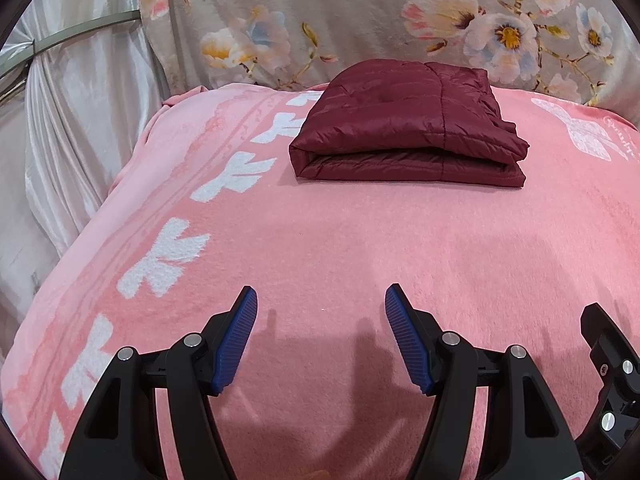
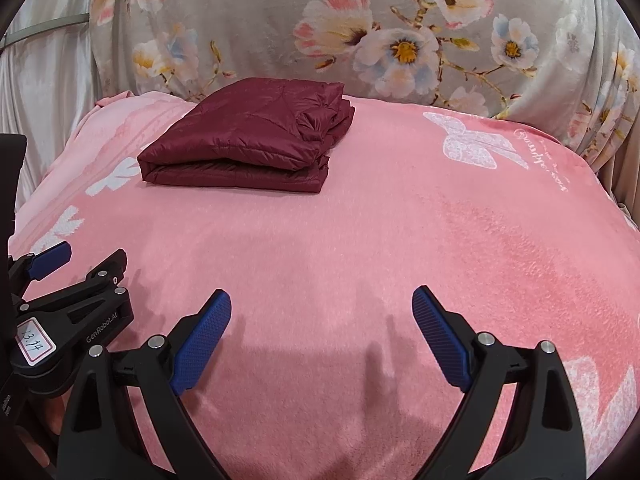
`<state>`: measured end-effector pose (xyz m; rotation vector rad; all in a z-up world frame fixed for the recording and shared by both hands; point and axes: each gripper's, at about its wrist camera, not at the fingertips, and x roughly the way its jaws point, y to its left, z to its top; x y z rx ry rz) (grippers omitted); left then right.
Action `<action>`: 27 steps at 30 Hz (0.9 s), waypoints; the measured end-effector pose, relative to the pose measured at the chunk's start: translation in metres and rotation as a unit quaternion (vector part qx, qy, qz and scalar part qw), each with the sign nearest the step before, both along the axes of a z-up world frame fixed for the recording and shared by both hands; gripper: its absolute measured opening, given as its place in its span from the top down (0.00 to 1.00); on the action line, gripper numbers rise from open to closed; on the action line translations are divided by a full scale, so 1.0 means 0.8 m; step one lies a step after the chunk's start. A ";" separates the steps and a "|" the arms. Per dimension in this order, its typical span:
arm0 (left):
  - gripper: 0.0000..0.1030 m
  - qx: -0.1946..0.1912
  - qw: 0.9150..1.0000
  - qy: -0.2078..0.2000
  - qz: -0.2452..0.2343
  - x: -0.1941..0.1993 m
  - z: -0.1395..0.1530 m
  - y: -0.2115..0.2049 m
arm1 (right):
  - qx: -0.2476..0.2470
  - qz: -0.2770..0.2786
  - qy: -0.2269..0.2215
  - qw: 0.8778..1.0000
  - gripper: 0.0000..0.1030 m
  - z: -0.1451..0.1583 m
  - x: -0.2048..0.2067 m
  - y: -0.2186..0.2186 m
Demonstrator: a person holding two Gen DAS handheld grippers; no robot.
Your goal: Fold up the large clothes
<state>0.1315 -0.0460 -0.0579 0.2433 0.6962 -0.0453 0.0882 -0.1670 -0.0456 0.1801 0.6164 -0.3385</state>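
A dark red quilted jacket (image 1: 404, 124) lies folded into a compact stack at the far side of the pink blanket (image 1: 340, 248). It also shows in the right wrist view (image 2: 248, 140), far left of centre. My left gripper (image 1: 321, 296) is open and empty, low over the near part of the blanket, well short of the jacket. My right gripper (image 2: 322, 300) is open and empty too, beside the left one. The left gripper's body (image 2: 68, 300) shows at the left edge of the right wrist view.
The pink blanket (image 2: 380, 240) with white bow patterns covers the whole work surface. A grey floral cloth (image 1: 360, 20) hangs behind it. Shiny white drapery (image 1: 80, 120) hangs at the left, past the blanket's edge.
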 end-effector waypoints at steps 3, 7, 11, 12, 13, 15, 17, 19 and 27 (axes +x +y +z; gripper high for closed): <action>0.37 -0.001 1.000 0.000 -0.001 0.000 0.000 0.000 | -0.001 0.001 0.001 1.000 0.13 -0.001 0.000 0.000; 0.38 -0.001 1.000 0.000 -0.001 0.000 0.001 0.000 | 0.000 0.001 0.001 1.000 0.13 -0.001 0.000 0.000; 0.38 -0.003 1.000 0.002 -0.003 0.003 -0.001 0.001 | 0.000 0.004 0.006 1.000 0.13 -0.003 0.002 -0.001; 0.38 -0.004 1.000 0.005 -0.004 0.004 -0.001 0.001 | 0.000 0.005 0.008 1.000 0.13 -0.004 0.003 -0.002; 0.38 -0.006 1.000 0.008 -0.006 0.005 -0.002 0.002 | -0.001 0.005 0.011 1.000 0.13 -0.005 0.003 -0.002; 0.38 -0.011 1.000 0.012 -0.008 0.005 -0.002 0.002 | -0.002 0.005 0.015 1.000 0.13 -0.006 0.004 -0.004; 0.38 -0.015 1.000 0.014 -0.009 0.007 -0.002 0.003 | -0.001 0.006 0.021 1.000 0.13 -0.008 0.006 -0.005; 0.38 -0.012 1.000 0.017 -0.008 0.007 -0.003 0.002 | -0.001 0.006 0.026 1.000 0.13 -0.008 0.008 -0.007; 0.38 -0.011 1.000 0.024 -0.001 0.011 -0.004 0.002 | 0.000 0.008 0.028 1.000 0.13 -0.009 0.009 -0.007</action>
